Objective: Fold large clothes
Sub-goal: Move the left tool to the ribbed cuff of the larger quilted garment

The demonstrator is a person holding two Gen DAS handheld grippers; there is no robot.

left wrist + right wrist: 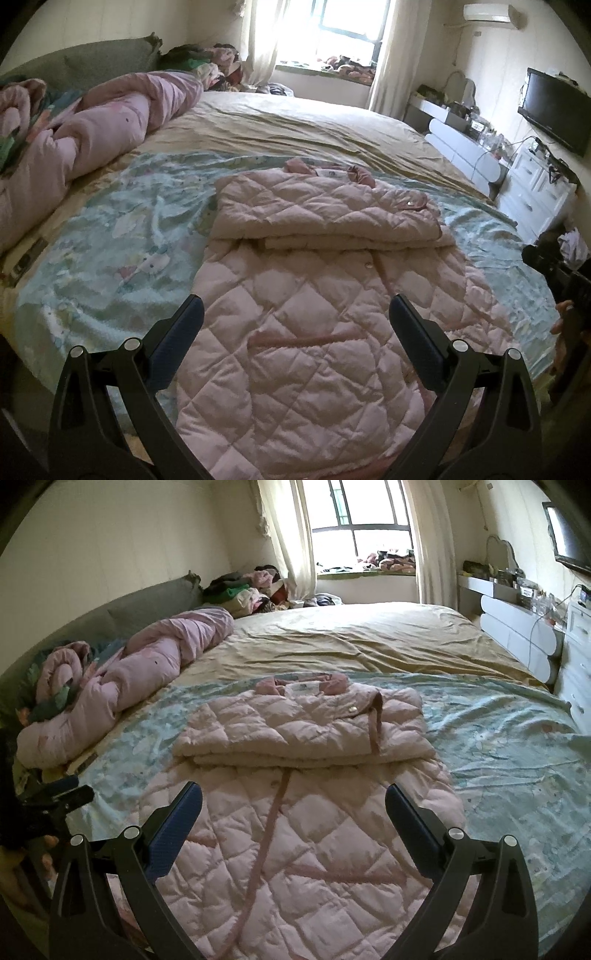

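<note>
1. Garment position: the pink quilted coat (314,332) lies flat on the bed (314,122), on top of a light blue patterned sheet (110,229). Its sleeves and upper part are already folded across the chest into a thick band (325,210); the collar (303,685) faces the window. The lower body of the coat is unfolded and points toward the person.

2. Left gripper (295,314): jaws spread wide, holding nothing, poised above the lower half of the coat.

3. Right gripper (293,801): jaws likewise spread wide and empty, above the same area – slightly to the other side of the front placket.

4. Probable next step: take the hem at both corners and fold it up over the band.

5. Risks:
 - Puffy padding may slip out of a shallow pinch, dropping one corner.
 - Uneven lifting by the two grippers would skew the fold.
 - Pinching too deep could catch the sheet beneath – dragging it along.
 - The stacked band may spring open if bumped.
</note>
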